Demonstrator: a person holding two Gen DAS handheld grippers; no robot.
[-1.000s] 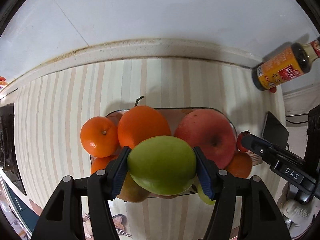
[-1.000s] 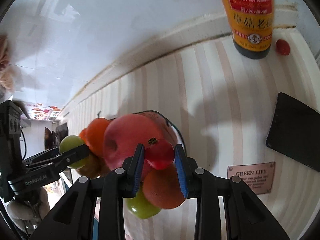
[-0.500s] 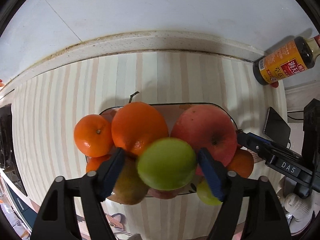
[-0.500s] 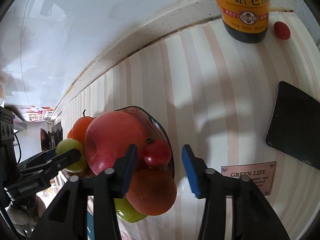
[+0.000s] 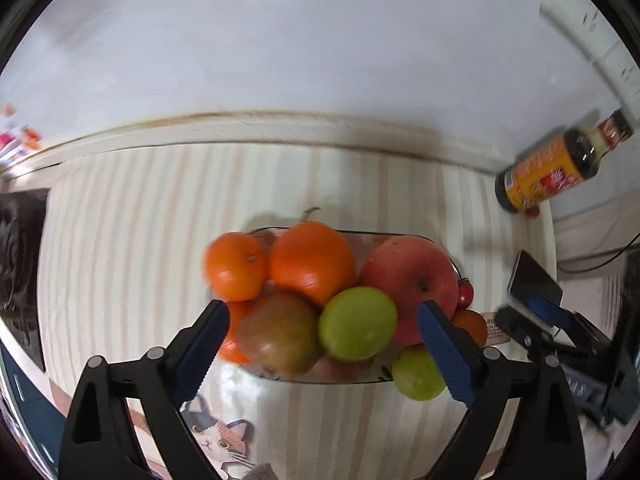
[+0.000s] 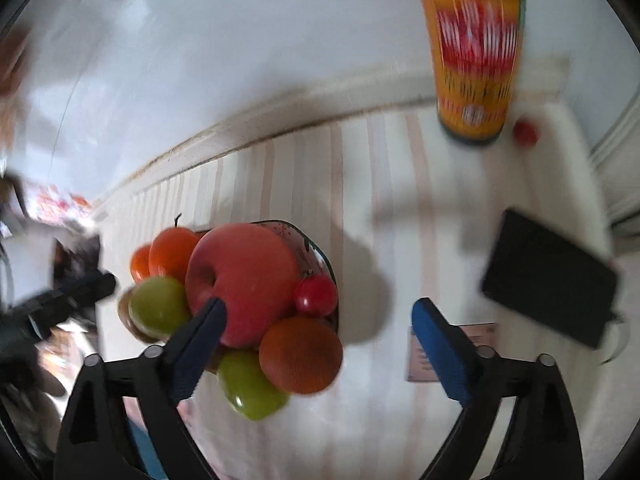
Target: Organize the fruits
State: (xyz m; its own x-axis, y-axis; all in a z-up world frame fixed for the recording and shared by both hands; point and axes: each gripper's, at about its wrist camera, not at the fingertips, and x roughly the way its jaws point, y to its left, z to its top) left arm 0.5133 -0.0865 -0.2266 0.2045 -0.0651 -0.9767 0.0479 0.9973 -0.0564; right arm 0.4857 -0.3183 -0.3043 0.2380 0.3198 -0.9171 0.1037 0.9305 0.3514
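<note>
My left tongs (image 5: 322, 334) stood wide apart, gripping nothing, as did my right tongs (image 6: 318, 330). The green apple (image 5: 357, 323) rested atop the fruit pile in the bowl (image 6: 320, 258) on the striped counter (image 5: 140, 240), the small tomato (image 6: 315, 295) beside the red apple (image 6: 244, 280).

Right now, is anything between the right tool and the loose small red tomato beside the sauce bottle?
Nothing visible. The right tool is open, and bare striped tabletop lies between it and the small red tomato. The orange-labelled sauce bottle stands beside the tomato, not in front.
</note>
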